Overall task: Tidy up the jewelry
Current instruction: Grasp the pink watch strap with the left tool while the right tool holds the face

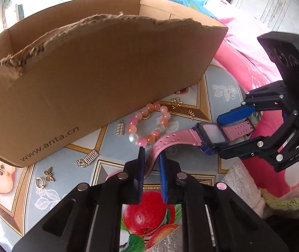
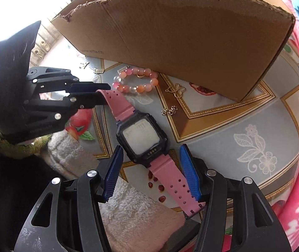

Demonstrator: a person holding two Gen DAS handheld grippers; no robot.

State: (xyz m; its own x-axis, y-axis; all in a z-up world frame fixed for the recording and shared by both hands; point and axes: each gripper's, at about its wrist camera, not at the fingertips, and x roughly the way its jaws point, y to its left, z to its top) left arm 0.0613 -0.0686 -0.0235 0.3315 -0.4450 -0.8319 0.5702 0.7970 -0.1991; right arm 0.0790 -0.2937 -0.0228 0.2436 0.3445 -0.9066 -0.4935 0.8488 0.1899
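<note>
A pink-strapped watch (image 2: pixel 143 135) with a black square face hangs between both grippers above the table. My left gripper (image 1: pixel 152 159) is shut on one end of its pink strap (image 1: pixel 160 147); it also shows in the right wrist view (image 2: pixel 105 95). My right gripper (image 2: pixel 151 161) is open, with its blue fingers on either side of the watch's other strap; it also shows in the left wrist view (image 1: pixel 226 135). A pink and orange bead bracelet (image 1: pixel 147 124) lies on the table beside the cardboard box (image 1: pixel 99 73).
Small gold charms lie on the patterned tablecloth: an abacus charm (image 1: pixel 120 127), a butterfly (image 1: pixel 49 174), a ring (image 1: pixel 39 183) and a butterfly outline (image 2: pixel 175 89). A fluffy towel (image 2: pixel 132 208) lies at the near edge. Pink bedding (image 1: pixel 252 63) lies to the right.
</note>
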